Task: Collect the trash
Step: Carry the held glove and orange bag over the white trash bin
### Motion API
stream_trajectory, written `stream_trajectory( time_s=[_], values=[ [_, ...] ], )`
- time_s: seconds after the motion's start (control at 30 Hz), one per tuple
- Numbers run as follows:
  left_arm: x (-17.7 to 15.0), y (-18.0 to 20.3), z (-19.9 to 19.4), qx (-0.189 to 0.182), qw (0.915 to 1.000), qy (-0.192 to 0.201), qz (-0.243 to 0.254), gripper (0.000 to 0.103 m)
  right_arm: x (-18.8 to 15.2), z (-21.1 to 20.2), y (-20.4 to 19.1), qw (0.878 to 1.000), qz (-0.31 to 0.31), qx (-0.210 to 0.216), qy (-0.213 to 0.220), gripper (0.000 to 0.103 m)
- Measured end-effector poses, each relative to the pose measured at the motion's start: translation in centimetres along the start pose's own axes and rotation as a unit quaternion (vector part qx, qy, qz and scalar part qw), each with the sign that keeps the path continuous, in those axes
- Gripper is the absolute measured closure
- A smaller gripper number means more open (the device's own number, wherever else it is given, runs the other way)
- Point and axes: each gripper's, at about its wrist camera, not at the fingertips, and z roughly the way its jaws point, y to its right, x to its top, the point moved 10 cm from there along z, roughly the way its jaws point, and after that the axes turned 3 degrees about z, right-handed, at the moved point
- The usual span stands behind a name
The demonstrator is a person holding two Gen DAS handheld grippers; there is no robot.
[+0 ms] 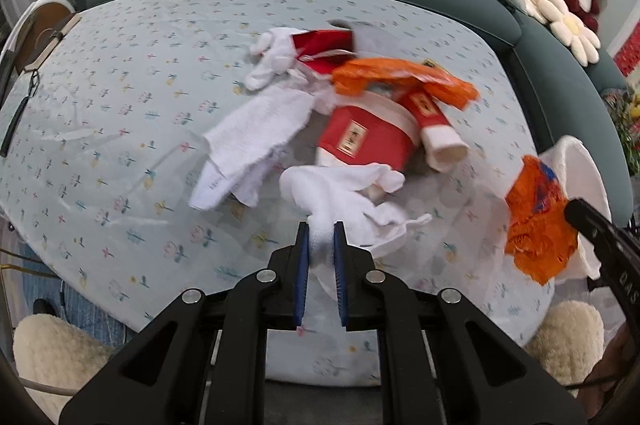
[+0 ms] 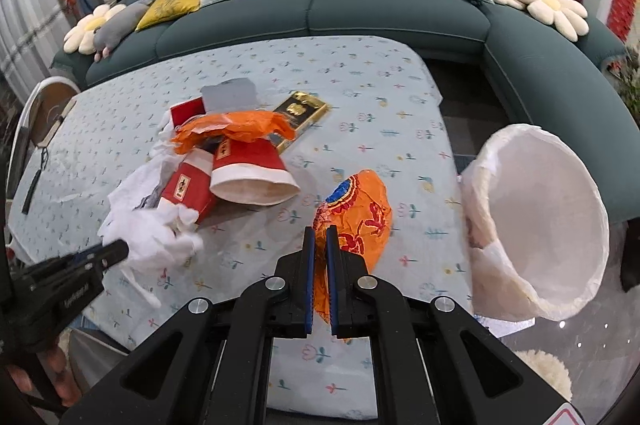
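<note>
Left gripper [image 1: 321,231] has its fingers clamped on a bunched white tissue [image 1: 344,193], low over the near part of the table [image 1: 120,105]. Right gripper [image 2: 321,237] has its fingers squeezed on an orange wrapper [image 2: 356,217], hanging over the table's right side, near the bin [image 2: 540,225].

Bin stands just off the table's right edge, white liner, mouth tilted toward the right camera. I can't see anything inside.

Still on the table, in one overlapping pile:
- two red-and-white paper cups [image 2: 248,173], both on their sides
- second orange wrapper [image 2: 236,129] draped over the cups
- flat white tissue [image 1: 256,137] on the left
- more crumpled tissue [image 1: 276,57] at the back, beside a red box [image 1: 324,45]
- gold-and-black packet [image 2: 302,115] behind the pile

Handling, my read:
- Tissue: near weightless, soft, tears easily. Grab a thick bunched part, not a loose corner. The trailing tail could drag on the pile.
- Wrappers: light, crinkly, probably slick film. A fold gives a better bite than a single layer; a thin edge may slip out.
- Cups: light but crushable. Pinch the rim wall, one finger inside and one outside. They'll roll if nudged.
- Packet: looks flat and stiff; take it by an edge.
</note>
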Motion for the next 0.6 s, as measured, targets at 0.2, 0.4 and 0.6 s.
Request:
stream_trajectory(
  time_s=[0.2, 0.4, 0.6],
  values=[
    [0.0, 2.4, -1.3, -0.012, 0.9997, 0.01, 0.017, 0.092, 0.6, -1.5, 1.0, 1.0, 0.012, 0.002, 0.018, 0.098],
    [1.1, 5.9, -2.9, -0.024, 0.9983, 0.029, 0.045, 0.092, 1.5, -2.9, 2.8, 0.999, 0.031, 0.006, 0.038, 0.098],
    [2.5, 11.2, -4.0, -0.048, 0.9943, 0.046, 0.083, 0.092, 2.0, -4.4, 6.6, 0.997, 0.058, -0.005, 0.057, 0.098]
  ],
)
